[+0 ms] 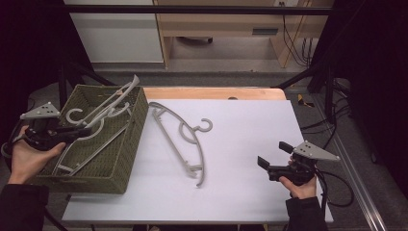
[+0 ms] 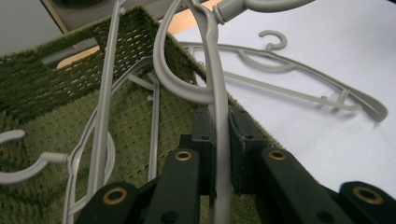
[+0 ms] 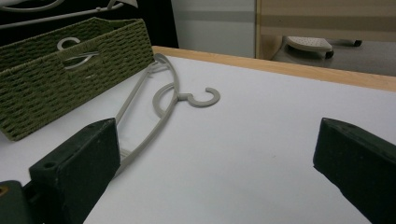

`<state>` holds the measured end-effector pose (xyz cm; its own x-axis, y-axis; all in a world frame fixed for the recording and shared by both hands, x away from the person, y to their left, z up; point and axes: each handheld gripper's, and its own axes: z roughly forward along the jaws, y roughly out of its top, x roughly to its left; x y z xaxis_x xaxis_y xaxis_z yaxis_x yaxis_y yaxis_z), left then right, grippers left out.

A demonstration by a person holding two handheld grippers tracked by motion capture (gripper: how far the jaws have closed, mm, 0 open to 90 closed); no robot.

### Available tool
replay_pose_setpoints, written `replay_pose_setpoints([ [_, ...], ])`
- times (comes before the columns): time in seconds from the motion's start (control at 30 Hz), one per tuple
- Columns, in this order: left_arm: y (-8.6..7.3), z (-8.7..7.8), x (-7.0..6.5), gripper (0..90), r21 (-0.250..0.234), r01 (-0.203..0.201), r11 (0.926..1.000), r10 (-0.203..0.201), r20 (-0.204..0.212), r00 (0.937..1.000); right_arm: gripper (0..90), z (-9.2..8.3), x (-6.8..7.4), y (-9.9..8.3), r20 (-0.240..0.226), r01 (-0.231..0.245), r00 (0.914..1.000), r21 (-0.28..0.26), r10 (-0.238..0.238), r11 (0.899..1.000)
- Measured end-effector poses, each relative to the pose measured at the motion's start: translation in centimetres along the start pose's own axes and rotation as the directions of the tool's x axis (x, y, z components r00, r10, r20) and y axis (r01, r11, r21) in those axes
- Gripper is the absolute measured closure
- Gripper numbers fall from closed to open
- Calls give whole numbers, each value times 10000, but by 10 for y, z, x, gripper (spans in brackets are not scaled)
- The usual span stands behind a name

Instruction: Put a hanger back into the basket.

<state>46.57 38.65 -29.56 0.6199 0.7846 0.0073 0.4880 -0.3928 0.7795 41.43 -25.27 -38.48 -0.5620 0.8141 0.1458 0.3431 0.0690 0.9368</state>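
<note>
A green woven basket (image 1: 130, 144) stands on the left of the white table (image 1: 250, 125), with grey plastic hangers inside. My left gripper (image 1: 85, 131) reaches over the basket, shut on the bar of one grey hanger (image 1: 117, 97) that tilts up past the basket's far rim. In the left gripper view the pads (image 2: 205, 135) clamp that hanger's bar (image 2: 214, 70) above the basket (image 2: 42, 88). Another grey hanger (image 1: 185, 139) lies flat on the table beside the basket. My right gripper (image 1: 274, 155) hovers open at the right, nothing between its jaws (image 3: 217, 140).
The flat hanger (image 3: 163, 100) lies between the basket (image 3: 70, 88) and my right gripper, also visible as a hanger on the table (image 2: 303, 93) in the left gripper view. A wooden table edge (image 1: 211, 92) borders the far side. Black frame bars and cables stand around the table.
</note>
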Motion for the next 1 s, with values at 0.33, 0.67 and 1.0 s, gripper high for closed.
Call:
replay_pose_setpoints([
  [0.33, -18, -5, 8, 820, 143, -173, 9997, 168, 310, 9994, 9, 1, 0, 0, 6, 14, 10000, 18, -14, 10000],
  [0.67, -26, 8, 15, 820, 432, -88, 9990, 68, 469, 9989, 9, 2, 0, -1, 13, 9, 10000, 59, -9, 10000],
  [1.0, -43, 21, 28, 819, 549, 32, 9985, -60, 511, 9987, 9, 2, 1, -1, -16, 38, 10000, 117, -38, 9999],
])
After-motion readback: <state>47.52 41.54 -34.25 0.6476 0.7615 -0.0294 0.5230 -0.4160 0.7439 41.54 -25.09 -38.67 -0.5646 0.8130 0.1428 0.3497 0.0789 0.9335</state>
